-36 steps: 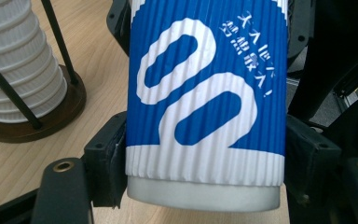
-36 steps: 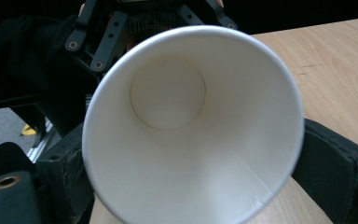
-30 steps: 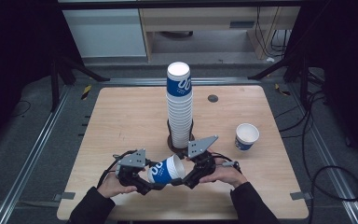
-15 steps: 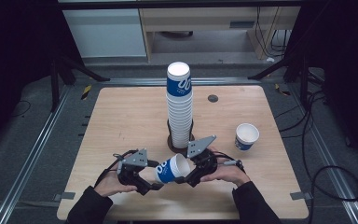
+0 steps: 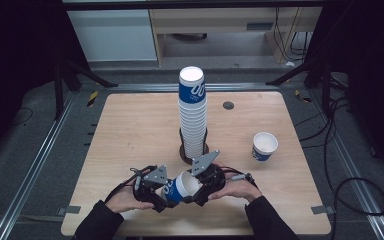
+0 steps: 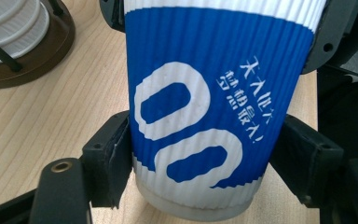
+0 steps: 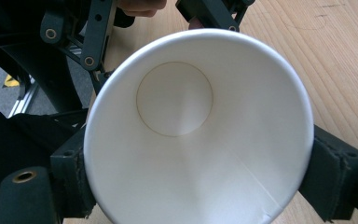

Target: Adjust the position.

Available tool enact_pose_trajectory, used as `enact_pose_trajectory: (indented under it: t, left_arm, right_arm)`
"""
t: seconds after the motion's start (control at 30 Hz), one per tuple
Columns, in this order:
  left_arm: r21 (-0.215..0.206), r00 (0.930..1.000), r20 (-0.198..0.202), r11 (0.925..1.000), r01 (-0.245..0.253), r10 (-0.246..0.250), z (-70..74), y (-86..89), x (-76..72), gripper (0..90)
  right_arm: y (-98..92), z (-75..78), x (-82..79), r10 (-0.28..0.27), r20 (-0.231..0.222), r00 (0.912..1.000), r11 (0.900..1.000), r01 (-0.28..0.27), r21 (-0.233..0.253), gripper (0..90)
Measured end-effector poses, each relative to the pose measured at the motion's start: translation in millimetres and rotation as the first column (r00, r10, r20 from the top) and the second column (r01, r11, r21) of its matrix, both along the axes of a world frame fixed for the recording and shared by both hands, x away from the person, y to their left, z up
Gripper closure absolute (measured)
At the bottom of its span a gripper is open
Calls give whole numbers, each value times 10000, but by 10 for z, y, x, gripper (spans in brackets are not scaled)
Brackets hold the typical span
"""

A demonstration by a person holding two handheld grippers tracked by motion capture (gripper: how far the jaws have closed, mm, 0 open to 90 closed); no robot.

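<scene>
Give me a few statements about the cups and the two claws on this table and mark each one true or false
1. The held cup lies on its side between both claws. True.
2. The left claw clamps the cup near its base. True.
3. The held cup has liquid in it. False: the right gripper view shows it empty.
4. The lone cup on the table lies tipped over. False: it stands upright, mouth up.
5. The tall stack of cups stands in a round holder. True.
</scene>
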State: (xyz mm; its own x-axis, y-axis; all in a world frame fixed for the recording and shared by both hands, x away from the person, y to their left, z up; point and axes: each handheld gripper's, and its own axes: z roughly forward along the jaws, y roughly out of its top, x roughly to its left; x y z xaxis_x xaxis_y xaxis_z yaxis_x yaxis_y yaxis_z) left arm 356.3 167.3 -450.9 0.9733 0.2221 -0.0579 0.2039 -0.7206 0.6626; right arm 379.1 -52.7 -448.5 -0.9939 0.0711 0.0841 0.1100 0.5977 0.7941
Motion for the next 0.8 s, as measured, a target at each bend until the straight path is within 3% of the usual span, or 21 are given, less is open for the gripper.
enact_pose_trajectory:
  t: [0.13,0.3,0.47,0.57,0.63,0.8]
  left_arm:
    - [20,10000,56,10000,7,-7,8,-3,-9,269]
    - [-240,9997,207,9996,-124,129,33,36,-2,270]
    - [-985,9985,104,9938,-518,531,73,131,37,271]
    - [-1674,9952,132,9814,-936,972,118,218,66,270]
    - [-2262,9922,124,9669,-1178,1238,150,274,78,270]
    - [-3086,9887,310,9423,-1298,1463,200,294,48,270]
  right_arm:
    - [-6,5,0,38,-42,10000,10000,-38,79,143]
    - [-28,31,6,-124,-7,9999,9991,125,400,106]
    - [-121,125,44,-634,-117,9979,9923,643,1060,79]
    - [-184,164,73,-981,-124,9951,9857,989,1368,79]
    - [-225,186,94,-1218,-134,9925,9789,1223,1635,80]
    - [-266,226,117,-1362,-455,9896,9643,1429,2230,88]
